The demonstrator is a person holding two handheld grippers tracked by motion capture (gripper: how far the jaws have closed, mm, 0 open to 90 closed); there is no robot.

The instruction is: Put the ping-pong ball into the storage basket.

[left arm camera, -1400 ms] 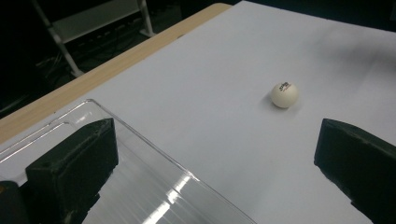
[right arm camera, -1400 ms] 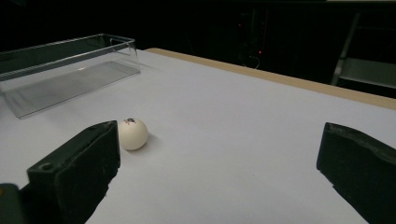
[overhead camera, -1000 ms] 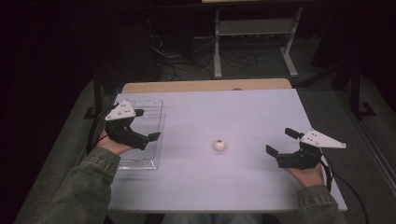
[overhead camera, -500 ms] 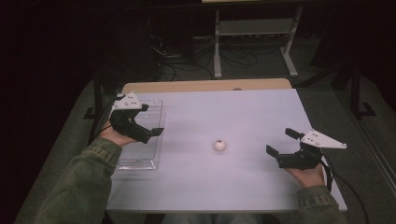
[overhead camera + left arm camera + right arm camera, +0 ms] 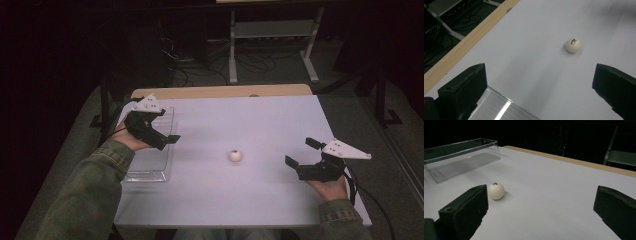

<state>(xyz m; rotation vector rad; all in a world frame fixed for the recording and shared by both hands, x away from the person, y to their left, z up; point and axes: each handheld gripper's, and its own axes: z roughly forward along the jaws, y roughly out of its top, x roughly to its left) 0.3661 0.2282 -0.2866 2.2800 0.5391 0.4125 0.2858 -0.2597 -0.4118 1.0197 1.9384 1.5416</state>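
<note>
Midway across a white-topped desk (image 5: 260, 200), a table tennis ball (image 5: 235, 155) sits alone, well apart from both handheld tools and untouched by either. It is off-white, carries a small printed mark, and rests on the bare surface between the two hands.

At the person's left, the left gripper (image 5: 167, 134) hangs above a clear plastic tray (image 5: 150, 172), its jaws spread wide and holding nothing. From its own camera the ball (image 5: 573, 45) appears beyond the open jaws, with a rim of the tray (image 5: 499, 107) just below them. The pose suggests this hand is waiting over the container rather than reaching.

At the person's right, the right gripper (image 5: 301, 152) lies low near the desk's near edge, likewise fully open and empty, its jaws pointed toward the ball (image 5: 496, 191). In that camera the ball lies just inside the left jaw, still some way ahead, which reads as a line-up for a pickup; this looks the likelier hand to take it.

The tray, a long shallow box with transparent walls (image 5: 461, 152), stands along the desk's left side and appears empty; nothing can be seen through its walls or on its floor. Its open top and its place opposite the ball suggest it is meant to receive it.

Beyond the desk's wooden far edge (image 5: 220, 91), a metal stand and loose cables lie in shadow.
</note>
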